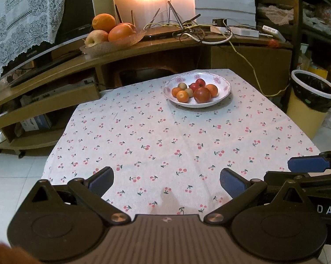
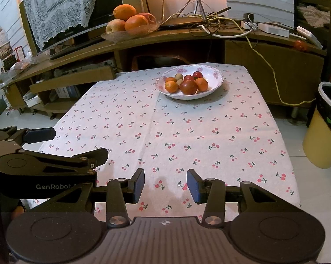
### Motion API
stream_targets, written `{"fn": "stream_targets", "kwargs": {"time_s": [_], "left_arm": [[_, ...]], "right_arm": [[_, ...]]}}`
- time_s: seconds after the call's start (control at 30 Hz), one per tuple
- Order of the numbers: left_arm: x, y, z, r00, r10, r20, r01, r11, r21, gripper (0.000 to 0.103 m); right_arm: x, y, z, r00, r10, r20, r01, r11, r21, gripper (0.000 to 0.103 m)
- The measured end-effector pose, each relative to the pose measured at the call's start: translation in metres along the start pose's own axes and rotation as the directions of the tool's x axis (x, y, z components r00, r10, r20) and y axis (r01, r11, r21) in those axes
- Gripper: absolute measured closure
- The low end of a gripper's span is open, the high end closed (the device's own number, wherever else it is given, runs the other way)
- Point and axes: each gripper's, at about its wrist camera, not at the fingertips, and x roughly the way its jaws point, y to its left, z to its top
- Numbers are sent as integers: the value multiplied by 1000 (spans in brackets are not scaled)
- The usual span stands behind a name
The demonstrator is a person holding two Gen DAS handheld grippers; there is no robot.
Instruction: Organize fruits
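- The left gripper [image 1: 166, 181] is held low over the near edge of the table; its blue-padded fingers [image 1: 101, 181] are spread wide and nothing is held between them.
- The right gripper [image 2: 165, 186] is held just beside the left one, also over the near edge; its fingers [image 2: 138, 186] are parted with a clear gap, and only the cloth is seen between them.
- A cherry-print tablecloth [image 1: 165, 136] is spread over the table.
- A white floral bowl [image 1: 226, 85] is placed at the far side of the table, well apart from both grippers.
- Inside the bowl a dark red tomato [image 1: 202, 95] is seen at the front, with small oranges [image 1: 182, 96] beside it, a red fruit [image 1: 199, 82] behind it and two small greenish-brown fruits [image 1: 182, 86] at the back left.
- On the wooden shelf [image 1: 55, 66] behind the table, a glass dish [image 1: 106, 46] is placed with larger oranges [image 1: 104, 22] and an apple [image 1: 96, 37].
- A yellow waste bin [image 1: 306, 114] with a black liner is standing on the floor to the right of the table.
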Motion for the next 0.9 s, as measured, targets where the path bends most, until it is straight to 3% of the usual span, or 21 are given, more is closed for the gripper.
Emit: {"fn": "stream_targets", "kwargs": {"time_s": [0.9], "left_arm": [[2, -2, -2, 1000, 1, -14, -1, 1000, -1, 0]], "right_arm": [[3, -2, -2, 1000, 7, -13, -7, 1000, -4, 59]]}}
